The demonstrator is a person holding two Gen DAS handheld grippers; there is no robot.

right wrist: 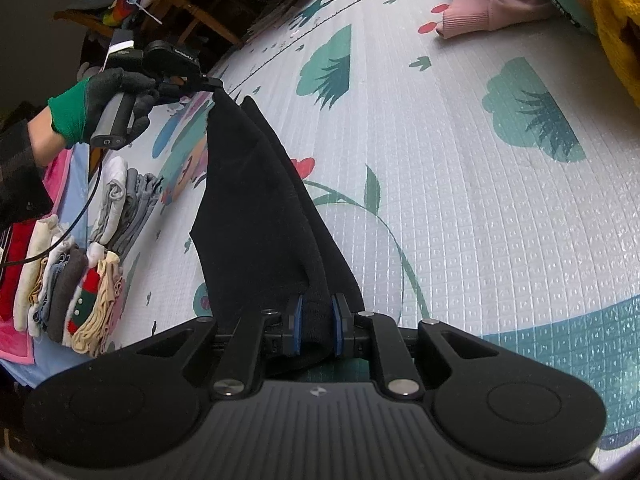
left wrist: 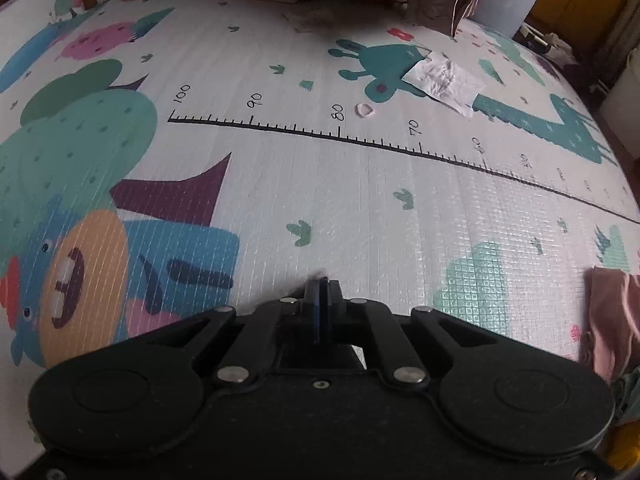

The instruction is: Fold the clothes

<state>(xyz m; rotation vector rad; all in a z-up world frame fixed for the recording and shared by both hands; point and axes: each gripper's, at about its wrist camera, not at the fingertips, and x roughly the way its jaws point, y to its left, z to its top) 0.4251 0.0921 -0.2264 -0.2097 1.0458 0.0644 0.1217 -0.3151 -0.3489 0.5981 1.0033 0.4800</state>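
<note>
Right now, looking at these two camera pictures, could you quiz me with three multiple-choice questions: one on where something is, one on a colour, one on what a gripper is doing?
1. Where does the pink garment lie?
A. On the mat, far from the right gripper
B. In the left gripper
C. On the folded stack

2. What colour is the cloth stretched between the grippers?
A. Yellow
B. Black
C. White

3. How does the right gripper stand?
A. Wide open, holding nothing
B. Shut on the cloth
C. Out of view

Answers:
1 A: it lies on the mat at the top of the right view, untouched.
2 B: it is black from the left gripper down to the right one.
3 B: its blue pads pinch bunched cloth between them.
</note>
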